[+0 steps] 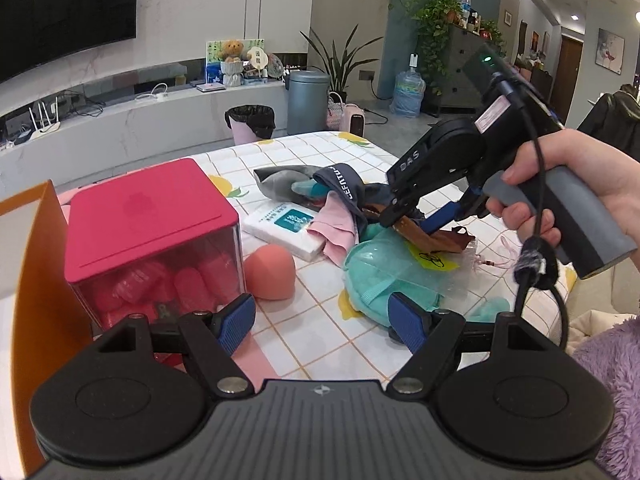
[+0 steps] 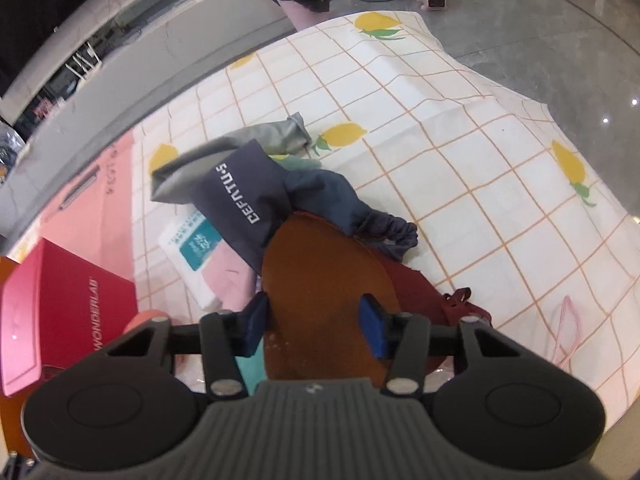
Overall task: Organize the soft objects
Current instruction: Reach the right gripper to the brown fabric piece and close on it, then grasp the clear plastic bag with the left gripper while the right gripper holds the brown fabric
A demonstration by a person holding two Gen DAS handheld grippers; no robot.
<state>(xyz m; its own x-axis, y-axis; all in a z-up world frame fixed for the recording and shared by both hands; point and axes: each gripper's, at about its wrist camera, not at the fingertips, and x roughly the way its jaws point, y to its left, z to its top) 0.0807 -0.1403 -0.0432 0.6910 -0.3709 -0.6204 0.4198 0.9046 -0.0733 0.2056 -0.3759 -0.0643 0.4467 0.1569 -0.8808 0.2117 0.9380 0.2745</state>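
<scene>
A pile of soft things lies on the lemon-print tablecloth (image 2: 460, 152). It holds a grey pouch (image 2: 256, 140), a navy pouch with white lettering (image 2: 248, 196), a pink cloth (image 1: 336, 228) and a dark red pouch (image 2: 416, 284). My right gripper (image 2: 316, 324) points down into the pile, its blue pads closed on the sides of a flat brown leather-like pouch (image 2: 320, 272). The left wrist view shows the same right gripper (image 1: 412, 226) in a hand, the brown pouch (image 1: 420, 238) between its fingers. My left gripper (image 1: 322, 320) hangs open above the cloth, just before a teal plush item in clear plastic (image 1: 384, 272).
A clear box with a red lid (image 1: 152, 216) stands at the left, beside an orange box (image 1: 36, 260). A peach-coloured sponge (image 1: 270, 274) and a white tissue pack (image 1: 288, 226) lie near it. A thin pink cord (image 1: 500, 256) trails at the right, near the table's edge.
</scene>
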